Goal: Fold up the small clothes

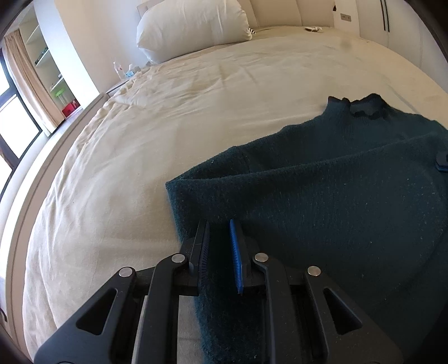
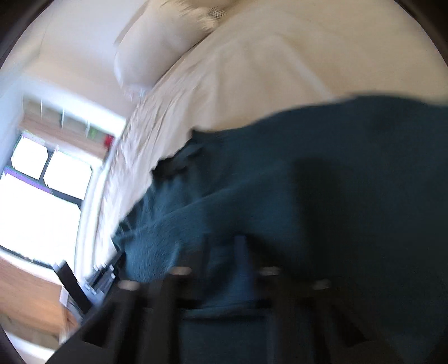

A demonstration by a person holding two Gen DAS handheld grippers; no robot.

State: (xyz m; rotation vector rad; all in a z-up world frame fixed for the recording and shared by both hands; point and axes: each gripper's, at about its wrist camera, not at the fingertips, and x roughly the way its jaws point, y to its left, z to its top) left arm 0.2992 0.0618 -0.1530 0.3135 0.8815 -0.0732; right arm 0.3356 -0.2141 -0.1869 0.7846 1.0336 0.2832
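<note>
A dark teal knit sweater [image 1: 336,190] lies on the cream bed sheet [image 1: 168,112], its collar toward the far side and one side folded over. My left gripper [image 1: 219,246] is shut on the sweater's near left edge, with cloth between its blue pads. In the blurred right wrist view my right gripper [image 2: 224,260] is over the sweater [image 2: 308,182] with teal cloth between its fingers and appears shut on it. The other gripper's tip [image 1: 441,163] shows at the sweater's right edge.
A white pillow [image 1: 193,25] lies at the head of the bed. Bottles [image 1: 119,70] stand on a bedside stand. Shelves [image 1: 47,61], a curtain and a window [image 1: 16,117] are on the left beyond the bed edge. A small dark item [image 1: 312,28] lies far back.
</note>
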